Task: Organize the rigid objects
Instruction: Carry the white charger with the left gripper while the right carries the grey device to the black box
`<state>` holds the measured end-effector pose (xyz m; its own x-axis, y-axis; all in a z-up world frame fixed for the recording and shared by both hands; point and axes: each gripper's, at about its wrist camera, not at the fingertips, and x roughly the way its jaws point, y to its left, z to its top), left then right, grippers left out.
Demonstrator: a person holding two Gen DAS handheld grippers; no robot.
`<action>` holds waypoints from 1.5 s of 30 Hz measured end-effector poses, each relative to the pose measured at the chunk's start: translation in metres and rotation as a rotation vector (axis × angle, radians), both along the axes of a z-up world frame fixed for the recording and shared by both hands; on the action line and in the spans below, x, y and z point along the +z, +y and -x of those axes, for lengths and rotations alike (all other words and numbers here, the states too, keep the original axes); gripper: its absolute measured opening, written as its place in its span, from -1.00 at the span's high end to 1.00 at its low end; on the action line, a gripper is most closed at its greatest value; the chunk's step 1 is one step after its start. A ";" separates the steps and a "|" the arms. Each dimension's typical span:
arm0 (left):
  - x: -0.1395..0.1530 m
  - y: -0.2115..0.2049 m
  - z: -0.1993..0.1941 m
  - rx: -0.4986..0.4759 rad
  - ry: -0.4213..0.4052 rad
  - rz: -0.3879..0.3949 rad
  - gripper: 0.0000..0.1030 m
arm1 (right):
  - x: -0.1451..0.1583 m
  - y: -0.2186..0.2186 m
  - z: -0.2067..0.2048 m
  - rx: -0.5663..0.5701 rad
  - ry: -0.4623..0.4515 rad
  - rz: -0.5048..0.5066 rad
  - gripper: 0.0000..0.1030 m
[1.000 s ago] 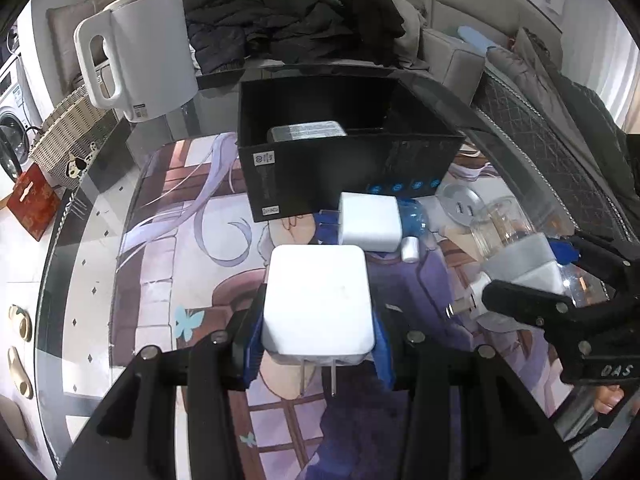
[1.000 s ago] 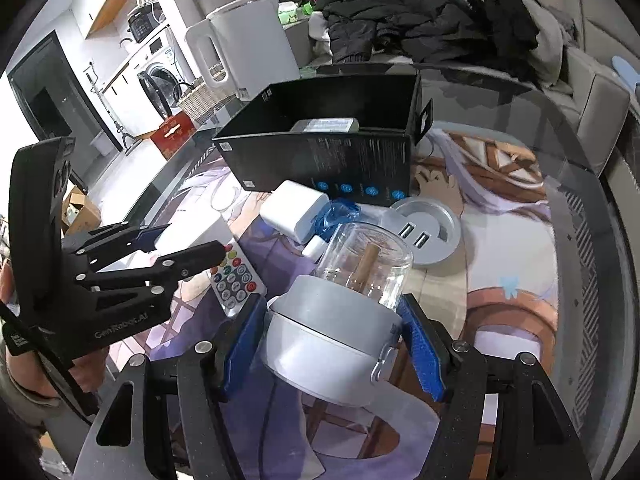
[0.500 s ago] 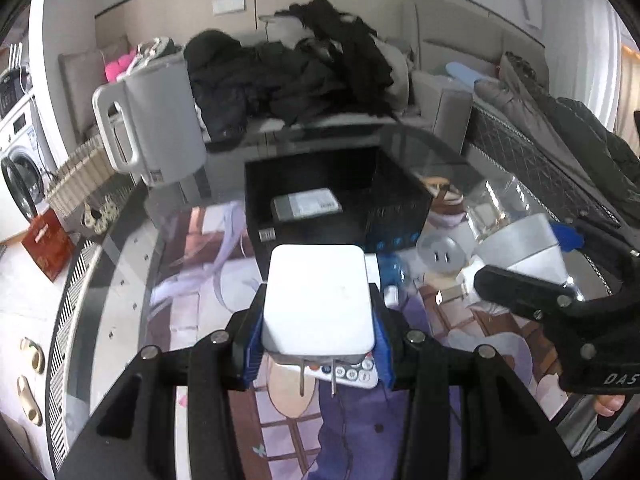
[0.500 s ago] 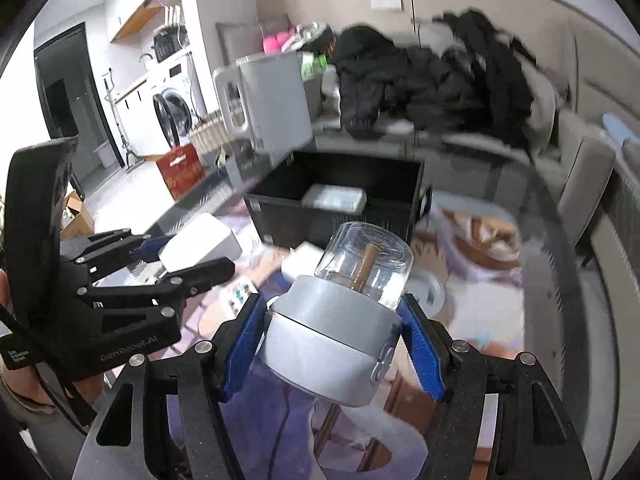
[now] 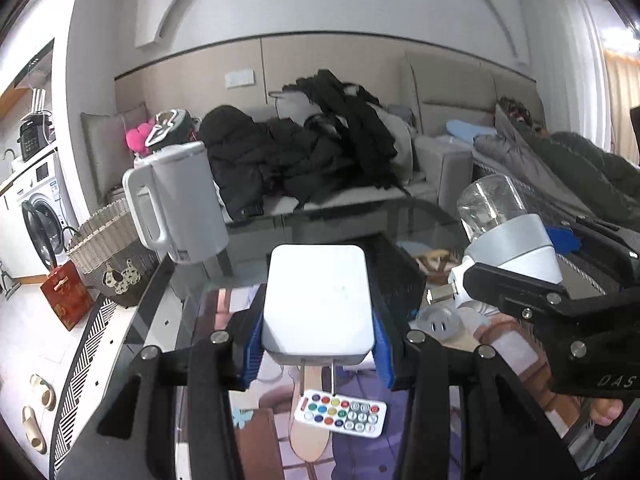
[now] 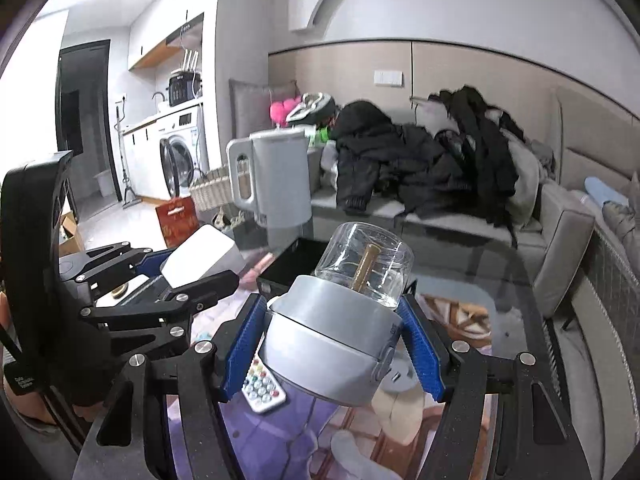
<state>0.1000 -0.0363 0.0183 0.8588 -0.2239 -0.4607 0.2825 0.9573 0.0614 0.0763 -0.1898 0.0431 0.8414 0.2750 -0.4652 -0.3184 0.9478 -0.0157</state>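
Note:
My left gripper (image 5: 316, 344) is shut on a white plug-in charger (image 5: 318, 304) and holds it high above the table, prongs pointing down. My right gripper (image 6: 334, 344) is shut on a grey plug-in night light with a clear glass dome (image 6: 340, 340), also held high. That night light shows at the right of the left wrist view (image 5: 508, 240). The charger shows at the left of the right wrist view (image 6: 200, 256). The black open box (image 6: 292, 268) lies on the table below, mostly hidden behind the held things.
A small white remote with coloured buttons (image 5: 340, 414) lies on the printed mat under the left gripper. A round white socket hub (image 5: 438, 320) lies beside the box. A white kettle (image 5: 180, 204) stands at the table's far left. A sofa with black jackets (image 5: 304, 160) is behind.
Both grippers have risen well above the table with their objects still held, and both views have tilted up toward the sofa and wall.

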 end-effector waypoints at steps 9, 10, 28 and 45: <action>0.018 0.010 -0.021 0.043 -0.040 0.040 0.16 | 0.022 0.001 -0.004 -0.019 -0.072 -0.016 -0.31; 0.018 0.009 -0.023 0.045 -0.042 0.042 0.16 | 0.025 0.002 -0.007 -0.023 -0.080 -0.018 -0.31; 0.022 0.003 -0.085 0.066 -0.068 0.084 0.16 | 0.039 0.014 -0.088 -0.080 -0.120 -0.029 -0.31; -0.040 -0.003 -0.146 0.054 0.185 0.061 0.16 | -0.040 0.000 -0.190 -0.122 0.177 -0.055 -0.31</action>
<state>0.2459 -0.0394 -0.0214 0.7721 -0.2127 -0.5988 0.2321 0.9716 -0.0457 0.2663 -0.1898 0.0029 0.7765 0.2049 -0.5959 -0.1944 0.9774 0.0828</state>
